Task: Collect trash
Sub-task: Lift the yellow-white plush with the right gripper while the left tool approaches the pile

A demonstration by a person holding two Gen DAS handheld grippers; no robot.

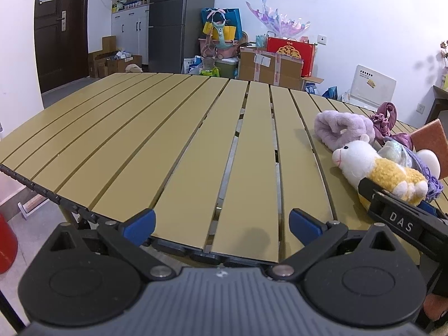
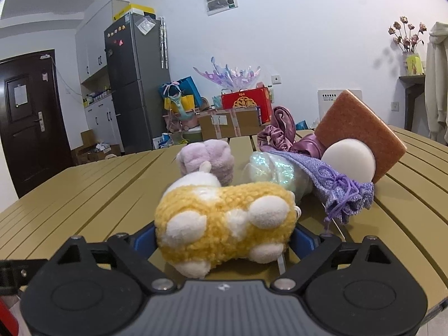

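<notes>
A yellow and white plush toy (image 2: 224, 218) lies on its side on the tan slatted table (image 2: 70, 196), between the blue pads of my right gripper (image 2: 224, 239). The pads stand close by its flanks and I see no squeeze on the fleece. In the left wrist view the same toy (image 1: 386, 173) shows at the right, with a black finger (image 1: 397, 218) of the right gripper beside it. My left gripper (image 1: 222, 221) hangs open and empty over the table's near edge (image 1: 196, 249).
Behind the toy lie a lilac fluffy piece (image 2: 212, 159), a glittery pouch (image 2: 268, 170), a purple drawstring bag (image 2: 344, 196), a white ball (image 2: 350, 162), an orange sponge (image 2: 361, 126) and a mauve satin scrunchie (image 2: 280, 131). A red container (image 1: 5, 243) stands on the floor at the left.
</notes>
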